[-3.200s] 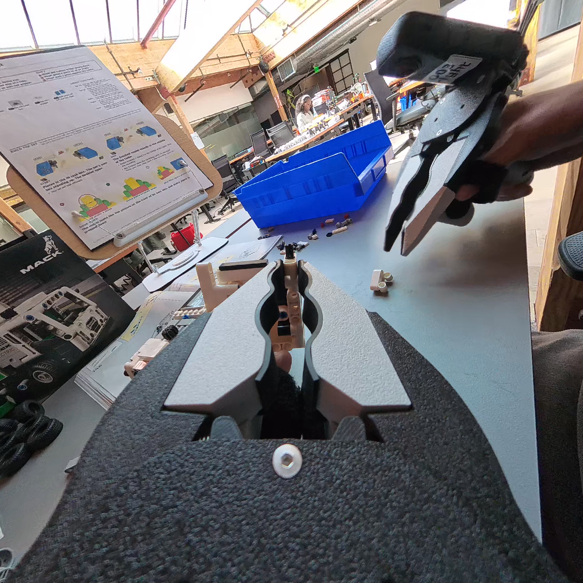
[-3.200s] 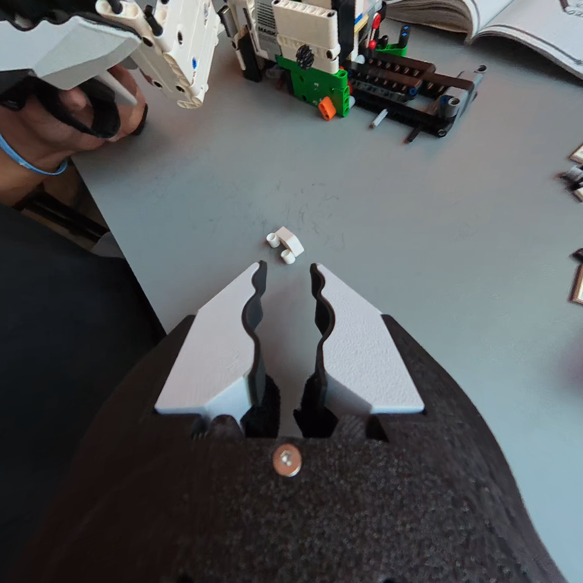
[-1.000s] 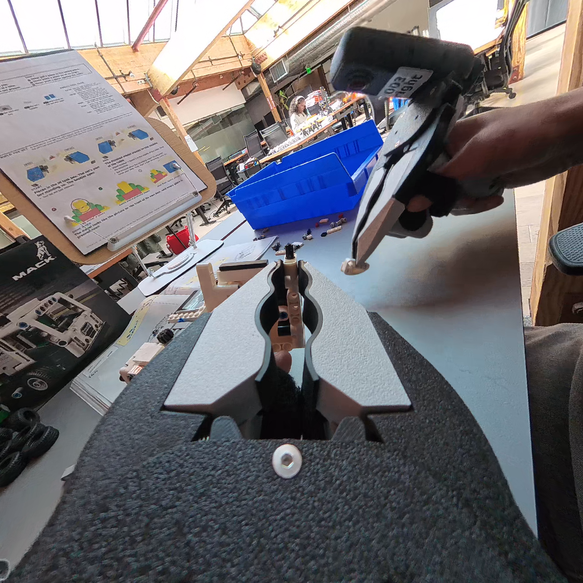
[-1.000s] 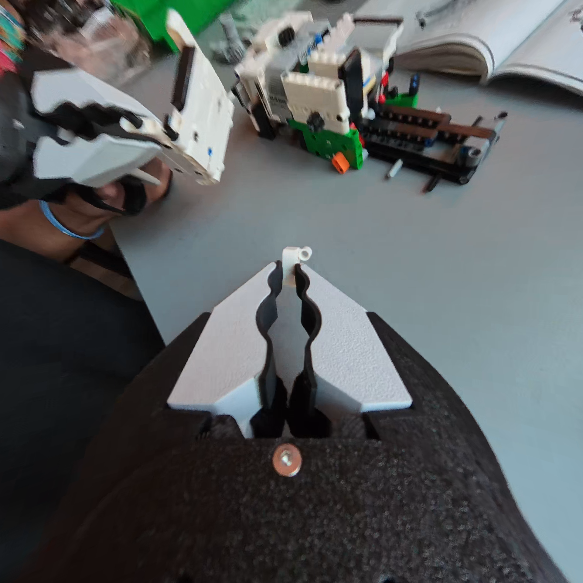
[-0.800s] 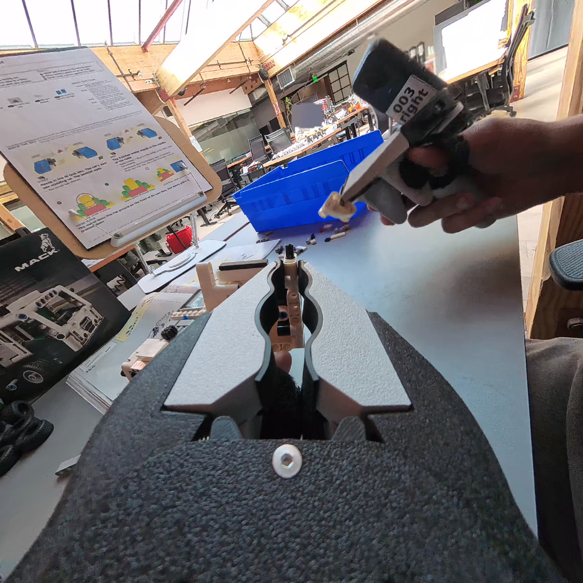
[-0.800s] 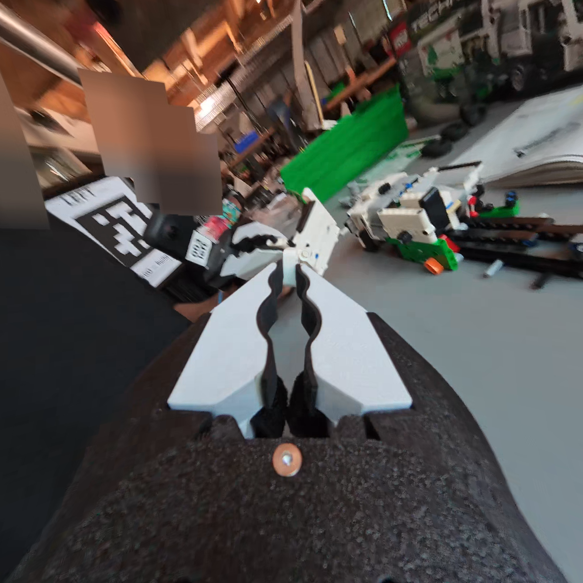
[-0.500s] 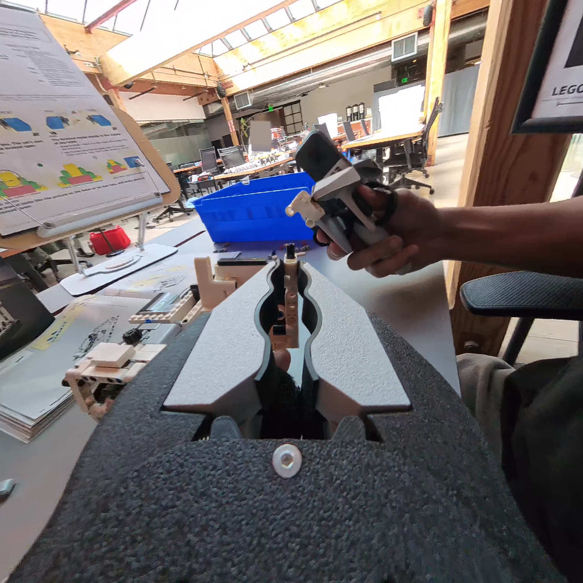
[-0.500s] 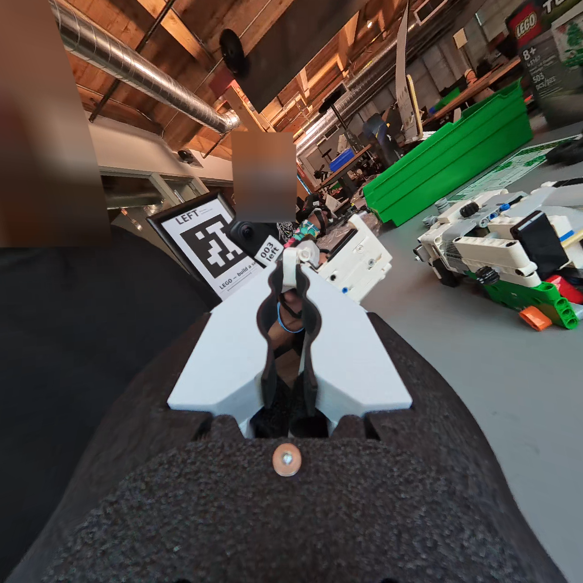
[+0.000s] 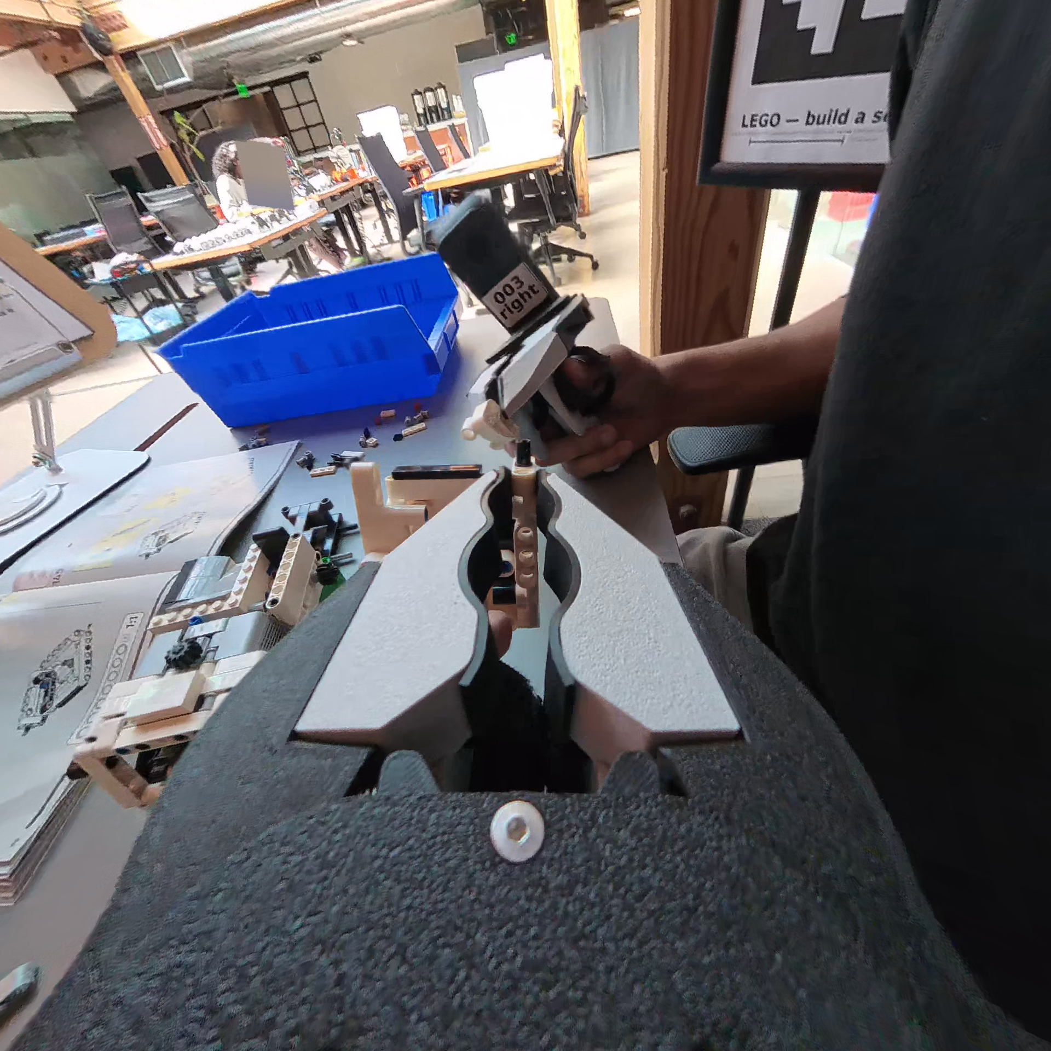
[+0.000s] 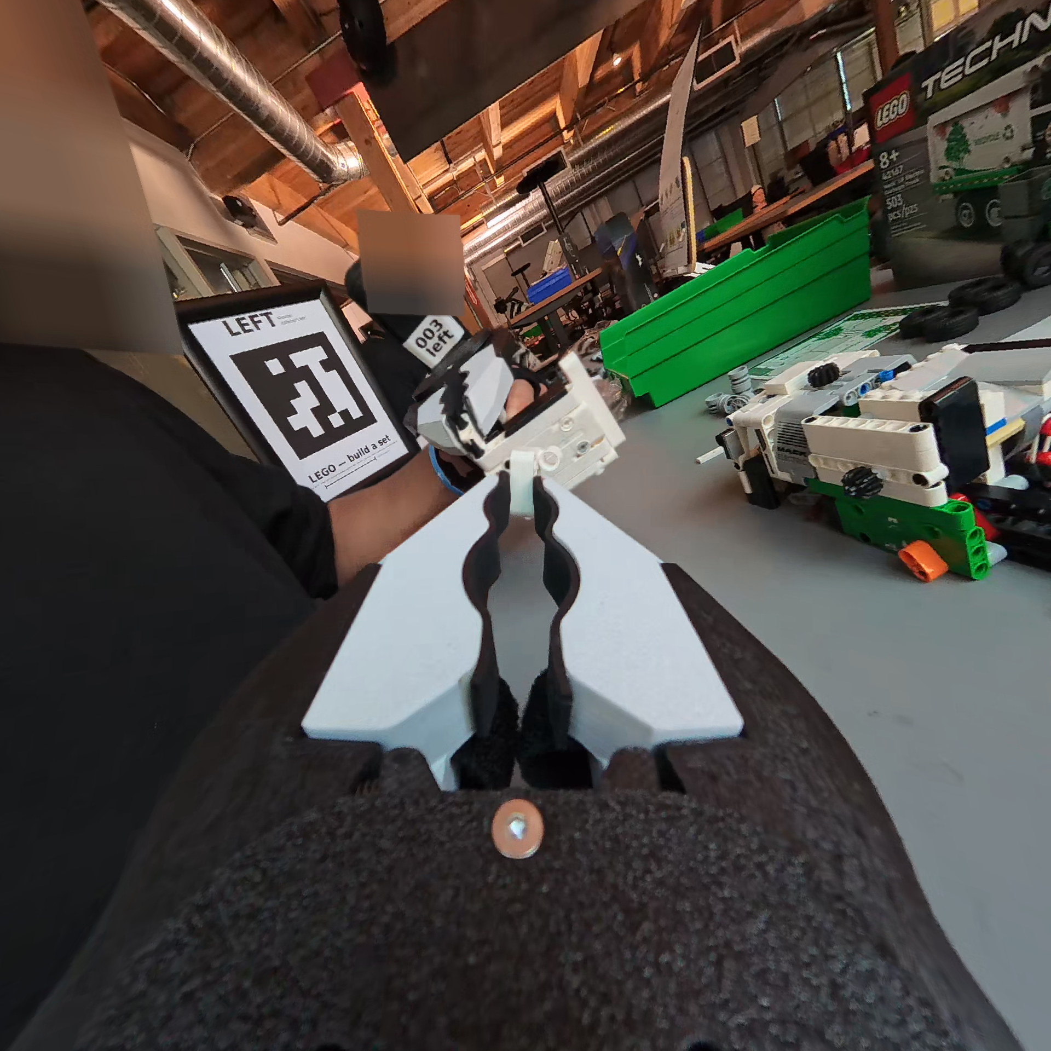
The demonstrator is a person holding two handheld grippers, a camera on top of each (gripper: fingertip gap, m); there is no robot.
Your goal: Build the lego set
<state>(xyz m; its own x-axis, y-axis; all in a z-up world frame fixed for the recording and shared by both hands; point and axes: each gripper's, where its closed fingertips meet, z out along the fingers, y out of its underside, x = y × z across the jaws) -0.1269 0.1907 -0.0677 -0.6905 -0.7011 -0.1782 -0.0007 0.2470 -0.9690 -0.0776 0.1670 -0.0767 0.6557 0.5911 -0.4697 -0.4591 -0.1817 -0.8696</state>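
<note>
My left gripper [image 9: 520,483] is shut on a white lego panel sub-assembly [image 9: 524,557], held edge-on with a black pin sticking out at its far end. The same panel [image 10: 560,435] shows flat in the right wrist view, held in the air. My right gripper [image 10: 520,492] is shut on a small white connector piece [image 10: 522,483], whose tip touches or nearly touches the panel's near edge. In the left wrist view the right gripper [image 9: 500,409] holds that piece [image 9: 483,423] just above the black pin.
The partly built white and green truck [image 10: 864,455] lies on the grey table [image 10: 796,654]. A blue bin [image 9: 324,341], loose small parts [image 9: 392,426], an open instruction booklet [image 9: 142,512], a green bin [image 10: 739,330] and black tyres [image 10: 961,313] are around. A framed marker sign [image 10: 301,392] stands behind. Spacing between my two grippers at the tips: around 6 cm.
My right gripper shut on the small white piece on the table, lifted it and swung towards the left gripper. Both grippers have come close together, piece against panel.
</note>
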